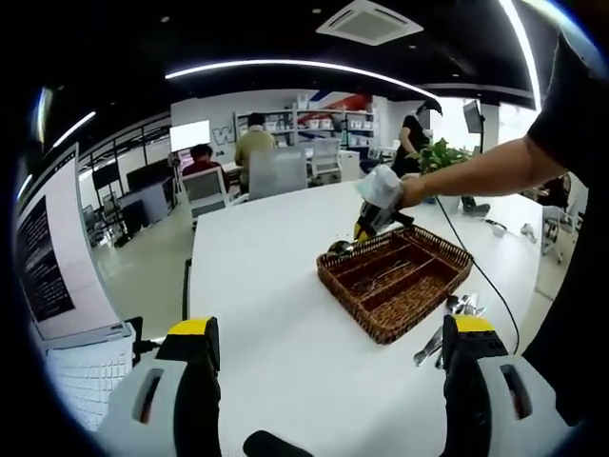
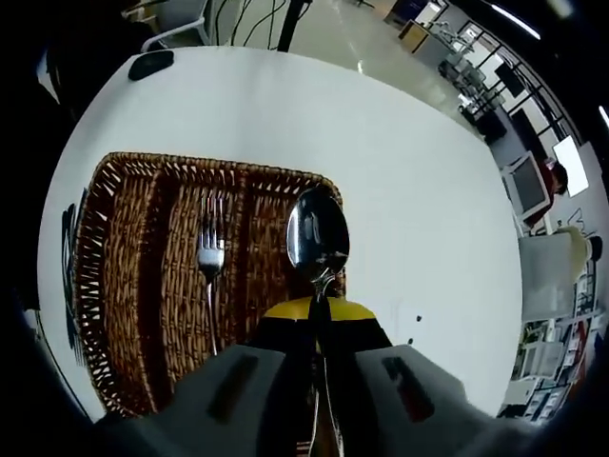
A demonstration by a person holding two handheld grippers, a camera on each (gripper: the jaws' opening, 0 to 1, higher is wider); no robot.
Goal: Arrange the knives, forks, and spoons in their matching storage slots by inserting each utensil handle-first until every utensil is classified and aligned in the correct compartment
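- A white table [image 1: 276, 314] carries your whole job, with a wicker tray [image 1: 395, 281] split into long compartments sitting toward its far right side in the left gripper view.
- In the right gripper view the tray [image 2: 133, 286] lies just under your tool, and a single fork [image 2: 210, 276] rests in its middle compartment; the other slots look bare as far as can be seen.
- Loose utensils [image 1: 457, 314] wait on the table just beside the tray's near edge, so by this evidence most of the sorting is left.
- Your right gripper [image 2: 322, 309] is clenched on a spoon [image 2: 318, 233], bowl forward, poised over the tray's outer compartment.
- Your left gripper [image 1: 328, 328] hangs released, jaws apart, holding nothing, well apart from the tray.
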